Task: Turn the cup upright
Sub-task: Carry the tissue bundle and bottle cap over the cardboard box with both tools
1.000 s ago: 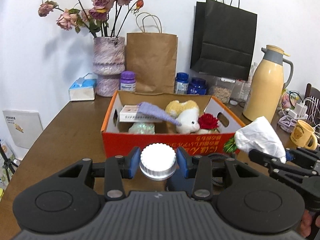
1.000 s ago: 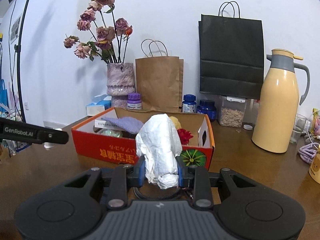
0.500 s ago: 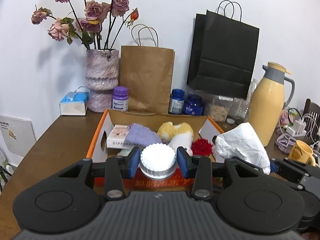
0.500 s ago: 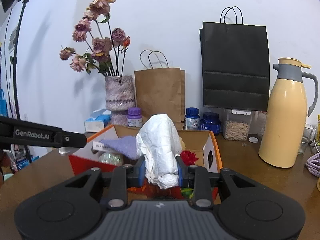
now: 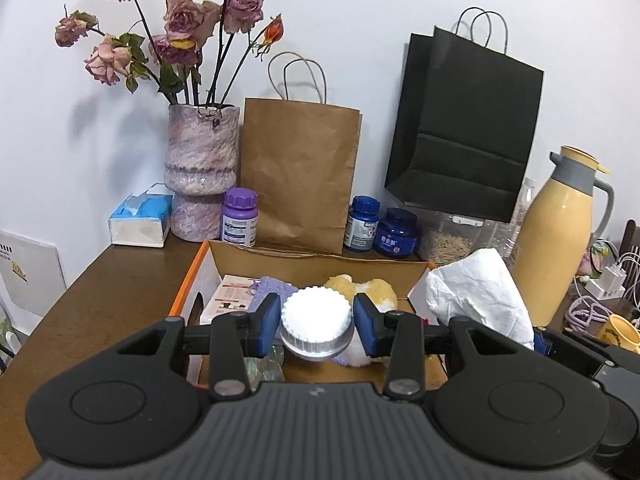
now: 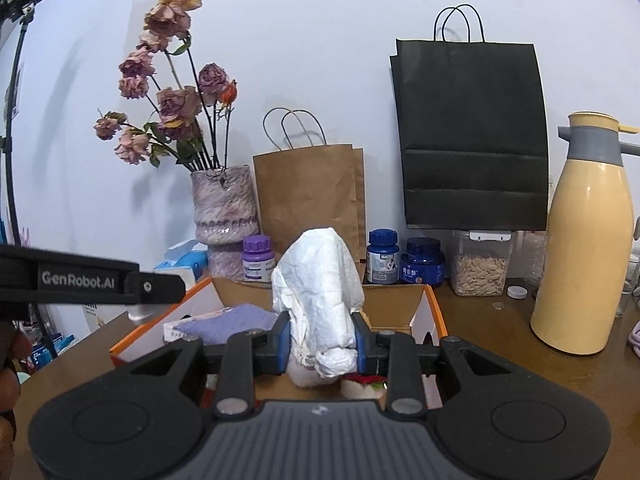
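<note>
Both wrist cameras look forward along their fingers, close above the open cardboard box (image 5: 316,266), toward the wall; each frames the vase (image 6: 224,210), paper bags and thermos (image 5: 560,236).

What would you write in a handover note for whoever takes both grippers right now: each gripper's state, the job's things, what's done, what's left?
Left gripper: jaws shut on a white ridged-top container, end-on to the camera, above the orange box.
Right gripper: jaws shut on crumpled white paper, above the same box.
Yellow mug: on the table, far right, mostly hidden.
Done: nothing confirmed upright.
Left: confirm which item is the cup, then set it upright.
</note>
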Motion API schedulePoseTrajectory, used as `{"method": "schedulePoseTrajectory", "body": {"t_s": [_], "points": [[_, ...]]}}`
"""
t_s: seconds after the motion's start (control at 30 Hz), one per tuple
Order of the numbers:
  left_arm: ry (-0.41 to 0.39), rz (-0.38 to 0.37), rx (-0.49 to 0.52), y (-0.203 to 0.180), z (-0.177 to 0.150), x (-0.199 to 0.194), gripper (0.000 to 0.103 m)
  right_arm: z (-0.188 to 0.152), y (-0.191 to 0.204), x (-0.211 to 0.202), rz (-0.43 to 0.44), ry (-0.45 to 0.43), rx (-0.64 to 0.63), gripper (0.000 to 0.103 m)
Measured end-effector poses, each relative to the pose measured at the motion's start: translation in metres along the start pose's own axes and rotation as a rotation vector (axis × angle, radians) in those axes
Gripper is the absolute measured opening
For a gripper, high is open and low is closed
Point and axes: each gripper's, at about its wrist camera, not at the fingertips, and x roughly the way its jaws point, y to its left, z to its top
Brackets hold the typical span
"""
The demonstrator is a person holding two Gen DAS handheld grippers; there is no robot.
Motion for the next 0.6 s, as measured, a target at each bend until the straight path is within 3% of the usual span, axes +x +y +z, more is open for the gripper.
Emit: {"method": "schedulePoseTrajectory", "body": {"t_s": [0.6], "points": [[0.020,0.036,-0.031,0.014,0.019,0.054,0.041,0.016,-0.002,0.057,-0.003,0.040,-0.018,0.029]]}}
